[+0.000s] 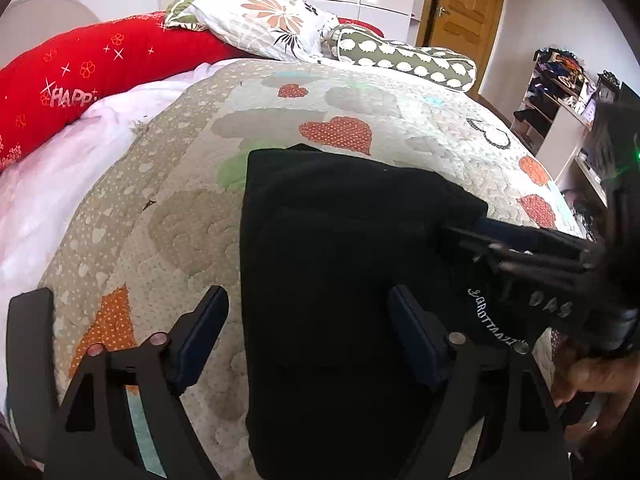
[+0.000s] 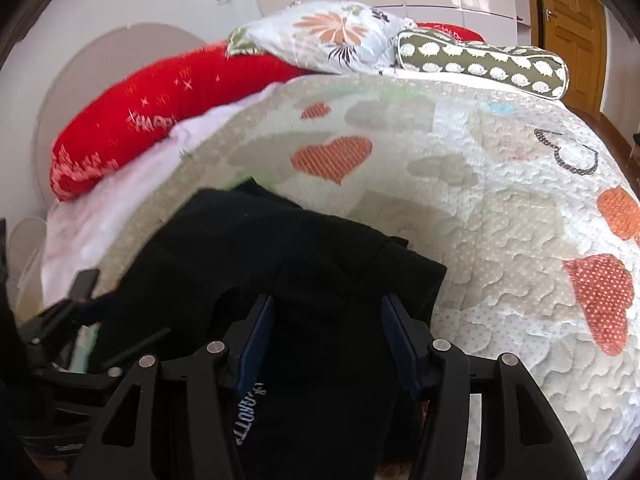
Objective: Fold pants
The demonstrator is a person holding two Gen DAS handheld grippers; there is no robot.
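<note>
Black pants (image 1: pixel 340 272) lie folded on the quilted bedspread (image 1: pixel 168 208), with white lettering near their right edge. My left gripper (image 1: pixel 308 344) is open, its jaws straddling the pants' left edge just above the fabric. My right gripper (image 2: pixel 328 344) is open over the near end of the pants (image 2: pixel 280 256), with fabric between its pads. The right gripper also shows in the left wrist view (image 1: pixel 520 252) at the pants' right side, held by a hand.
A red bolster (image 1: pixel 80 80), a floral pillow (image 1: pixel 264 20) and a green patterned bolster (image 1: pixel 408 60) lie at the head of the bed. A white sheet (image 1: pixel 48 176) is on the left. Shelves with clutter (image 1: pixel 560 92) and a wooden door (image 1: pixel 464 4) stand at right.
</note>
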